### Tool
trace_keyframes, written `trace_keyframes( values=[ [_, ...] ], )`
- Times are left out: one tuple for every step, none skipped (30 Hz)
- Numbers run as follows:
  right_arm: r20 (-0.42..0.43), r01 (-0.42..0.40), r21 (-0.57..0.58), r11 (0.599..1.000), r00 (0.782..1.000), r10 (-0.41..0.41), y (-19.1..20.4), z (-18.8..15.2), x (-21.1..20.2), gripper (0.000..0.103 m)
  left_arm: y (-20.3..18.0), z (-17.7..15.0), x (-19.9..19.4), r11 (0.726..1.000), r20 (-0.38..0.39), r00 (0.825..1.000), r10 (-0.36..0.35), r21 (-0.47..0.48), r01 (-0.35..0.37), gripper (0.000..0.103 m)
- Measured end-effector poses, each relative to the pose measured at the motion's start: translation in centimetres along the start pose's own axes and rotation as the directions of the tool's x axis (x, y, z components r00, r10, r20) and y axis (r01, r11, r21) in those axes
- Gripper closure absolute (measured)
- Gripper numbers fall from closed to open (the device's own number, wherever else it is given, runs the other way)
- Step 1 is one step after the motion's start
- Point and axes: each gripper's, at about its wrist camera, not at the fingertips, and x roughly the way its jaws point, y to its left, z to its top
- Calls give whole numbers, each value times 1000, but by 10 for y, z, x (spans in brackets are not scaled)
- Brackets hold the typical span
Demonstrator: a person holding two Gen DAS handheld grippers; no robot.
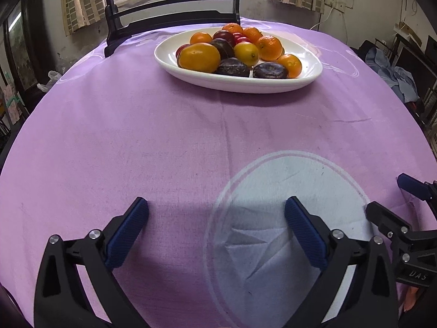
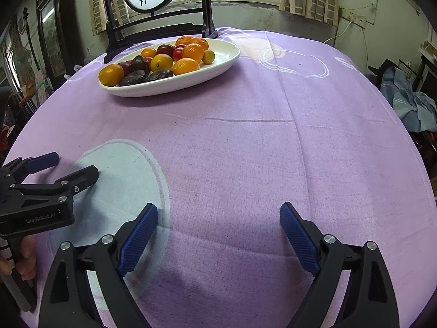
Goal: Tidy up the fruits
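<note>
Sitting well beyond both sets of spread, empty fingers, the fruits (image 1: 235, 52) are all heaped on a white plate (image 1: 308, 78) at the table's (image 1: 136, 136) far side.

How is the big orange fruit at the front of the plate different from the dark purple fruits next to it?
The big orange fruit is bright orange with smooth, shiny skin; the dark purple fruits are nearly black, dull and wrinkled. The orange one stands taller and rounder, while the purple ones look flatter and lower. Both kinds lie at the near edge of the same white plate, touching their neighbours.
</note>
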Motion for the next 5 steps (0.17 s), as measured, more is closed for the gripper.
trace_keyframes(
  values=[
    [-1,3,-1,1000,1000,-3,0,0,0,10,0,0,0,1000,0,1000,0,0,0,5],
    [-5,6,-2,1000,1000,-6,0,0,1,8,1,0,0,1000,-1,1000,0,0,0,5],
    [-7,6,-5,1000,1000,-6,0,0,1,7,1,0,0,1000,-1,1000,1,0,-1,5],
    [-10,7,-8,1000,1000,-7,1,0,2,6,1,0,0,1000,-2,1000,0,0,0,4],
    [-12,8,-13,1000,1000,-8,1,0,2,5,1,0,0,1000,-1,1000,0,0,0,4]
  ],
)
